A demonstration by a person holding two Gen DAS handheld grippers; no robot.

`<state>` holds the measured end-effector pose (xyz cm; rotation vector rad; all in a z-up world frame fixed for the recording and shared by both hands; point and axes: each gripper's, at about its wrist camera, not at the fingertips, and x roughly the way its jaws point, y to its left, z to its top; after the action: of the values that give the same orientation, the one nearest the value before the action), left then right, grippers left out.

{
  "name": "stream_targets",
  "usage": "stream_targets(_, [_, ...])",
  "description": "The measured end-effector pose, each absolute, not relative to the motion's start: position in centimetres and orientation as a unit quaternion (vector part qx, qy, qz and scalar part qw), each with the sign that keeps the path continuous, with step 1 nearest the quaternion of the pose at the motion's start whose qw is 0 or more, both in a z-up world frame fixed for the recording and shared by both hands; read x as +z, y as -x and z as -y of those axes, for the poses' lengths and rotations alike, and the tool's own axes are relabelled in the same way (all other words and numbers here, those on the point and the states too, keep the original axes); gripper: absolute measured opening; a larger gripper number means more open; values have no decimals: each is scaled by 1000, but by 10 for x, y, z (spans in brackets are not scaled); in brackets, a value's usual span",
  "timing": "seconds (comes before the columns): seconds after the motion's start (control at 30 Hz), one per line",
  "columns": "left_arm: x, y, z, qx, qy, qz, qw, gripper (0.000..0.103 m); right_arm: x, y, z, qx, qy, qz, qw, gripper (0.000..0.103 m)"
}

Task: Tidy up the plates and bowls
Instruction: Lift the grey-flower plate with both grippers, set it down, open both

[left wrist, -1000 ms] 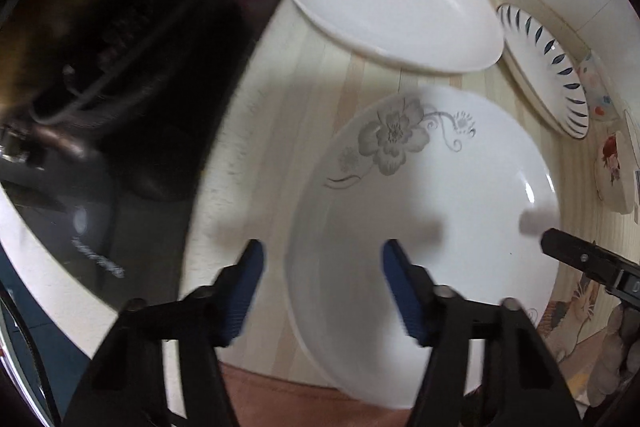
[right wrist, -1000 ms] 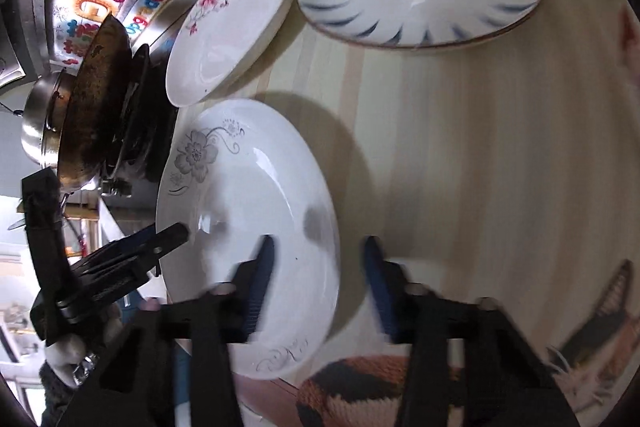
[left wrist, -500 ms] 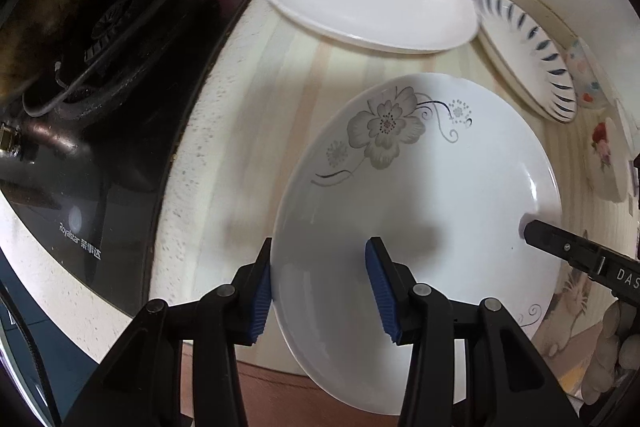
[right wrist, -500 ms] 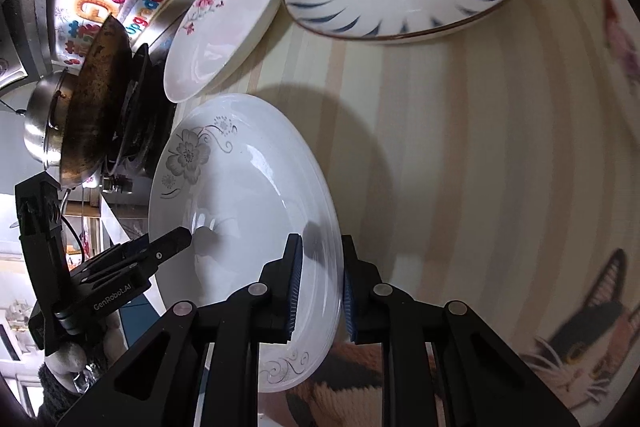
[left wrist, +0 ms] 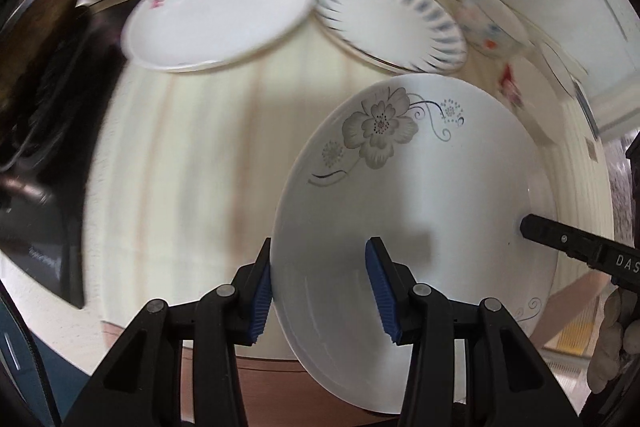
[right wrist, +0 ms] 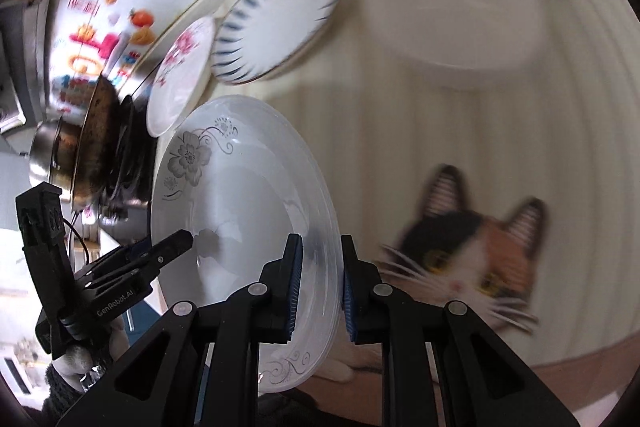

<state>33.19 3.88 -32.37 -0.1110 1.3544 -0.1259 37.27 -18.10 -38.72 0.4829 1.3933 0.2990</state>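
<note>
A white deep plate with a grey flower print (left wrist: 420, 207) hangs tilted above the striped counter, held at two sides. My left gripper (left wrist: 322, 291) is shut on its near rim, one blue pad outside and one inside. My right gripper (right wrist: 320, 287) is shut on the opposite rim of the same plate (right wrist: 240, 195). The right gripper's black fingertip (left wrist: 528, 227) shows at the plate's right edge in the left wrist view. In the right wrist view, the left gripper's fingertip (right wrist: 180, 241) rests on the plate's left side.
A pink-flower plate (left wrist: 216, 15) and a blue-striped plate (left wrist: 388, 23) lie at the back by the wall, with a small printed bowl (left wrist: 488, 27) beside them. A plain white bowl (right wrist: 456, 23) stands far right. A cat-print mat (right wrist: 468, 247) lies nearby; a stove with a pan (right wrist: 96, 143) is left.
Both grippers closed on the grey-flower plate's rim. The plate has since come up off the counter, tilted, and moved right, away from the stove.
</note>
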Motion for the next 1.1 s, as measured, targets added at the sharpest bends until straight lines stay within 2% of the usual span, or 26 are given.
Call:
stream_targets(0.43, [-351,-330,43,-124,-4,-640,758,41,-413,-327,266,64,-260,-633,727,20])
stream_targets(0.97, [-353,-335,62,-128,-33,-641,756,41,-428,-329,279,53,-268,-645,713,20])
stream_targets(1.1, [-329,-335,50,-130,-19,-628,767,41,-407,-330,292,45,-278,-646,710,22])
